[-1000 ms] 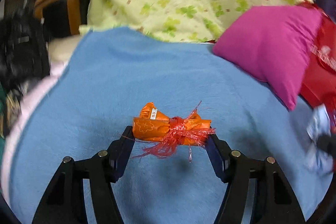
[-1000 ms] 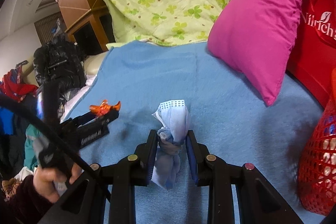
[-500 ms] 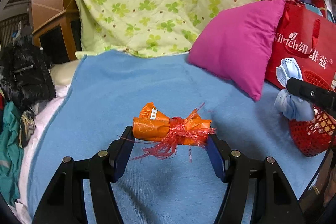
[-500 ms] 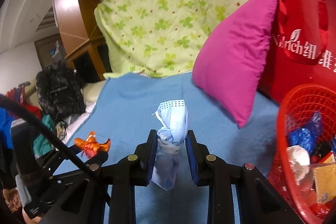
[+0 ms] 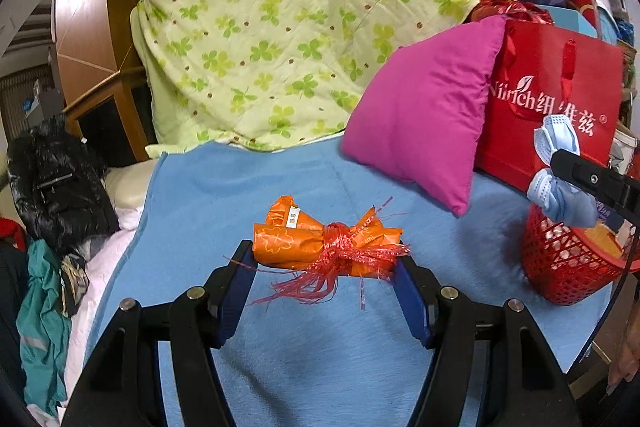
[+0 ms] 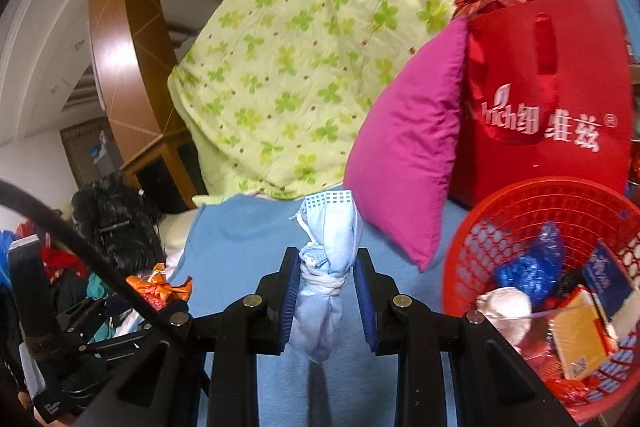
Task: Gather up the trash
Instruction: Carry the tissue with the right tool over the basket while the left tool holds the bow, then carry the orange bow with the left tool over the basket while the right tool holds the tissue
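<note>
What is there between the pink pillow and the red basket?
In the right wrist view, only bare blue blanket separates the pink pillow from the red basket.

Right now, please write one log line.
left tongs: hold orange wrapper bundle | right tongs: hold knotted blue face mask | red basket: beside

1. Blue blanket (image 5: 320,355) covering bed, spreading btwn both views.
2. Green clover quilt (image 5: 288,47) piling up at far end.
3. Magenta pillow (image 5: 424,107) leaning vs red bag (image 5: 560,99), white lettering showing.
4. Black jacket (image 5: 56,183) lying at left edge, teal cloth (image 5: 40,315) hanging below.
5. Wood cabinet (image 6: 120,67) standing behind.
</note>
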A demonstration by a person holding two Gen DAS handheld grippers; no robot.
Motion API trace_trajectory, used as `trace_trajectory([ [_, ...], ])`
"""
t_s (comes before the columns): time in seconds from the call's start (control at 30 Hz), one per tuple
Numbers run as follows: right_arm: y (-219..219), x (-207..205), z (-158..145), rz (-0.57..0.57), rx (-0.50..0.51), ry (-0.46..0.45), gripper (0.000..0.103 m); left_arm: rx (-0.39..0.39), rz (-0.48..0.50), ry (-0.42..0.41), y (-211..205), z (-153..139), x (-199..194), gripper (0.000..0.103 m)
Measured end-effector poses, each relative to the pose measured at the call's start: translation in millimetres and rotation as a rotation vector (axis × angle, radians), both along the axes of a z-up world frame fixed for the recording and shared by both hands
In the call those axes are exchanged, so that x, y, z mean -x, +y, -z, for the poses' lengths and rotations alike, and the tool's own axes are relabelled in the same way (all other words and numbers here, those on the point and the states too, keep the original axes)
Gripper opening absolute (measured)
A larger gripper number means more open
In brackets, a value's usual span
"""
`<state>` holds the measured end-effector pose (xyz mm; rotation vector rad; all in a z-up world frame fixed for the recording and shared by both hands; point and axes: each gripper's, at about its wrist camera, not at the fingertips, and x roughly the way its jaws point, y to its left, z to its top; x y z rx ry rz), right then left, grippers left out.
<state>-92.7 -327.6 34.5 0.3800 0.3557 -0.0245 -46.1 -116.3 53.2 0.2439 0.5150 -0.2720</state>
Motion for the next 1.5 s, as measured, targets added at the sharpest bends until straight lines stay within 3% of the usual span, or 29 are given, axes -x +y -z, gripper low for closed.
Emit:
trace_trajectory([
  [0.53, -54, 41, -7, 0.137, -0.070, -0.065, 0.029, -0.021, 0.076, -0.059, -39, -26, 27, 0.068],
  [1.5, -89, 60, -9, 0.190, -0.136, -0.108, 0.030, -0.076, 0.155, -0.067, -94, -30, 30, 0.068],
])
